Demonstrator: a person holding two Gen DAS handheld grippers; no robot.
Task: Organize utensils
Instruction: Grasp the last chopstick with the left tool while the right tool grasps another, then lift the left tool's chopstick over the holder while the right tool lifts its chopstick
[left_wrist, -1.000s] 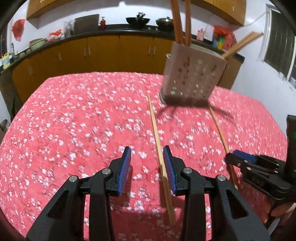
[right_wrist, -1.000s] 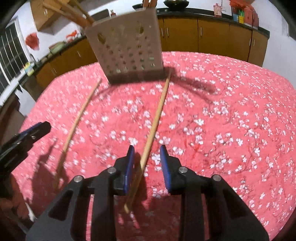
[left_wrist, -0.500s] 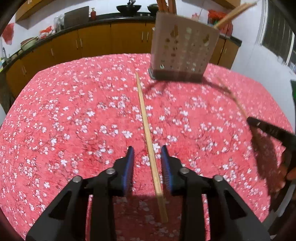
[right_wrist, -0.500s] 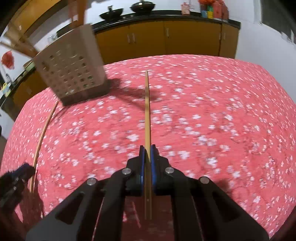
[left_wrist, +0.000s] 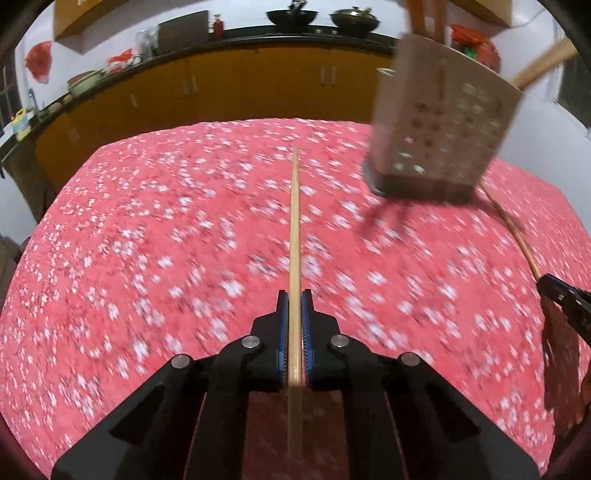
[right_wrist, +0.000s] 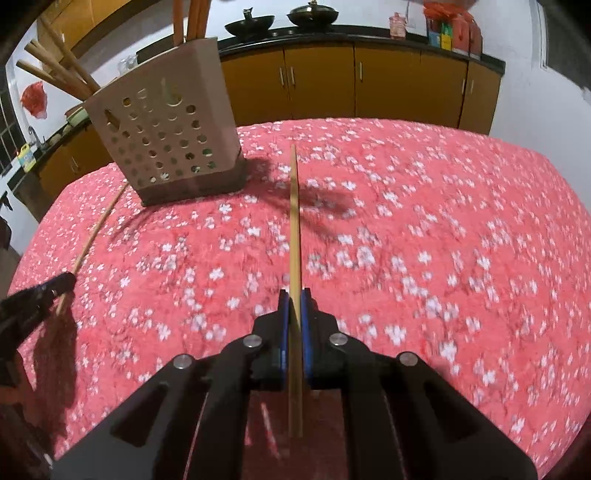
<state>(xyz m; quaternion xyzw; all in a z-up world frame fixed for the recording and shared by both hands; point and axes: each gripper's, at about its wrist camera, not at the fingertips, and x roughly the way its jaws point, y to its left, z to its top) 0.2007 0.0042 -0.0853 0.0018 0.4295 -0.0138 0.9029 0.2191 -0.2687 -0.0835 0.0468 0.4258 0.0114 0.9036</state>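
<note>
Left wrist view: the left gripper (left_wrist: 294, 295) is clamped on a wooden chopstick (left_wrist: 294, 229), its blue pads (left_wrist: 282, 332) pressed against both sides of the stick. The chopstick runs straight ahead from between the pads toward the far edge of the table (left_wrist: 110, 258), which is covered by a red cloth with small white flowers; its rear end sticks out behind the pads over the gripper body. Whether the far tip rests on the cloth cannot be told. A perforated beige utensil holder (left_wrist: 439, 129) stands near the far right corner of the table, with wooden sticks rising out of its top. Its dark shadow spreads on the cloth in front of it. At the right edge the right gripper (left_wrist: 561, 295) shows as a dark tip closed on a second chopstick (left_wrist: 517, 236), which slants from the holder's base toward it. Beyond the table runs a row of orange-brown cabinets (left_wrist: 221, 88) under a dark counter with pans on top.

Right wrist view: the right gripper (right_wrist: 294, 295) is closed tight on its own chopstick (right_wrist: 294, 221), blue pads (right_wrist: 283, 332) against both sides, the stick pointing straight toward the far edge of the table (right_wrist: 461, 221). The utensil holder (right_wrist: 166, 140) stands near the far left corner, just left of the chopstick's tip, with several wooden utensils (right_wrist: 59, 77) leaning out of it. At the left edge the left gripper (right_wrist: 40, 295) grips the other chopstick (right_wrist: 99, 225), which slants up toward the holder's base.
</note>
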